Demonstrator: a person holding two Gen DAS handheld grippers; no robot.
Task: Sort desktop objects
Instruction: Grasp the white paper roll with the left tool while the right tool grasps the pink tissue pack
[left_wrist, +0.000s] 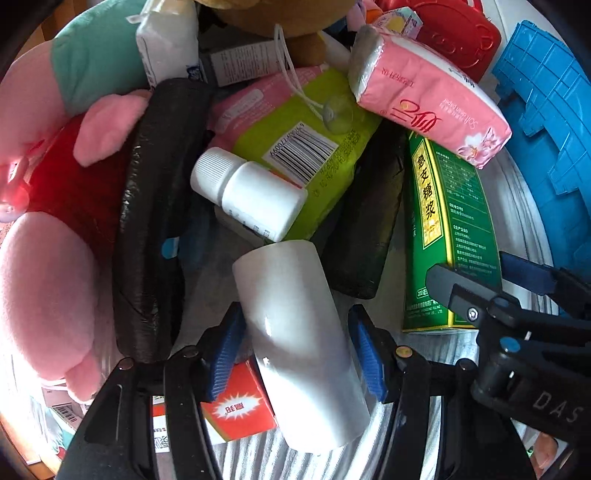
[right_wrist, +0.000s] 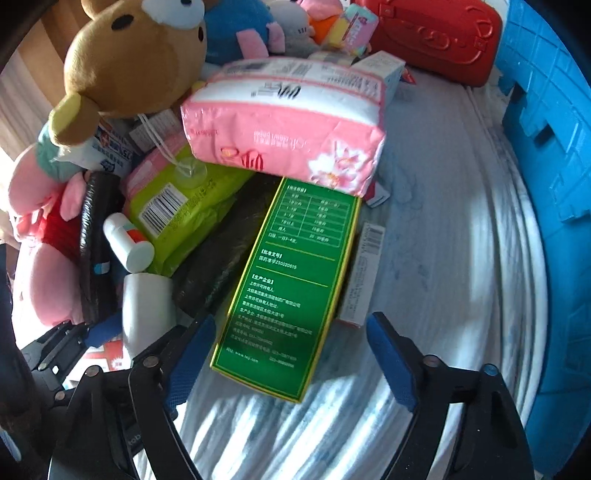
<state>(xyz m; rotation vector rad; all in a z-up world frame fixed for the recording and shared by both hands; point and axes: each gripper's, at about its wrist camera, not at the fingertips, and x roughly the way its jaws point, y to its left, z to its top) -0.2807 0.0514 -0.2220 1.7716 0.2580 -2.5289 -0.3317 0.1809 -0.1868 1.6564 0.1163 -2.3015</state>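
With both grippers' fingers parted, the left gripper (left_wrist: 295, 354) around the tube (left_wrist: 299, 343), the right gripper (right_wrist: 291, 358) astride the green box (right_wrist: 291, 280), the pink pack (right_wrist: 284, 136) at upper centre could be toppled if the box is pulled.

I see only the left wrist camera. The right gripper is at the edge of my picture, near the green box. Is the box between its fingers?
Observer: Yes. In the right wrist view the green box lies between the fingers of the right gripper. The gripper is open, with a wide gap at the finger nearer the blue crate.
Operator: Is something hidden beside that box?
Observer: A slim pale box lies along its edge on the crate side.
Operator: And the brown thing at my top edge?
Observer: It is a plush bear, lying on top of the pile.
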